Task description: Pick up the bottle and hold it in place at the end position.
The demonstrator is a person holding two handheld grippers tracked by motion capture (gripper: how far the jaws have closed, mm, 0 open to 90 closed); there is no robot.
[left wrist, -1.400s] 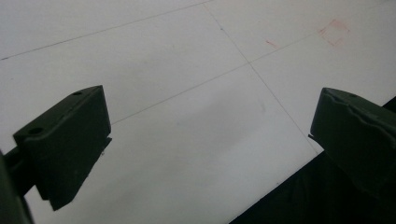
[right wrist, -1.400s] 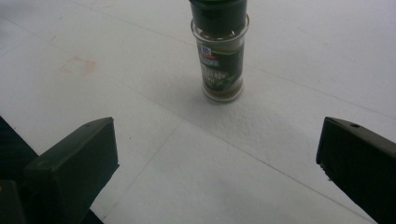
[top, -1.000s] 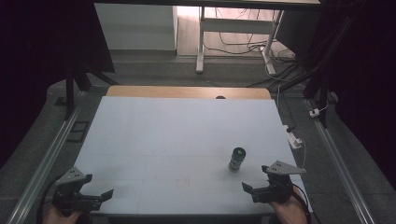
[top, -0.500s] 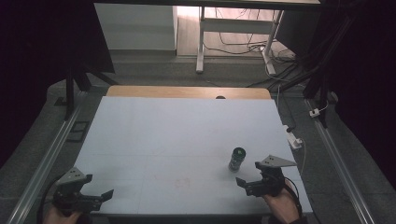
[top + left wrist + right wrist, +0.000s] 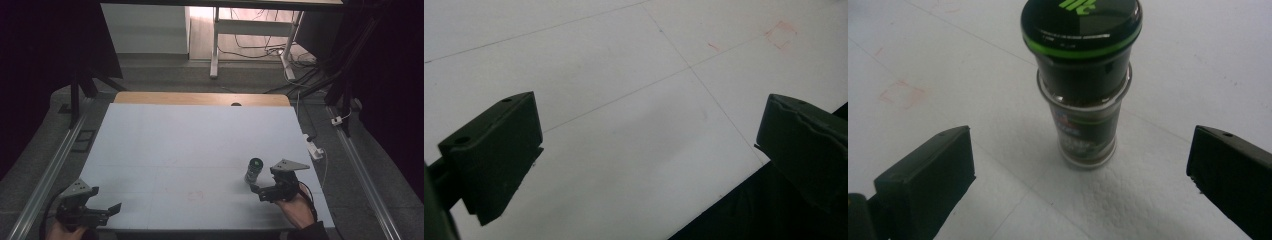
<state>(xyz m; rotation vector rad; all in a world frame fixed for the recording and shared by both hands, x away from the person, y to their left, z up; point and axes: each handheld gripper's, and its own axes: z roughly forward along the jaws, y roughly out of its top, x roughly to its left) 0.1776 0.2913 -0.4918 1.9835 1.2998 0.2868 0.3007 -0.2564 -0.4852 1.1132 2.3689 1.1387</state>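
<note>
Approach step: my right tool (image 5: 256,192) released, jaws wide, just short of upright spice jar (image 5: 1082,80). Next: advance, straddle jar body, clamp. Left tool (image 5: 107,212) released, well apart from jar.

Dim, grainy pictures; bright table (image 5: 190,150) amid dark surroundings, soft shadows, blurred near fingers (image 5: 923,175).

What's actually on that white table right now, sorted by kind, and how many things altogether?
Spice jars: 1, the dark-lidded jar standing upright.
Grippers: 2, the left gripper and the right gripper, both with jaws apart.
Total: 3
</note>
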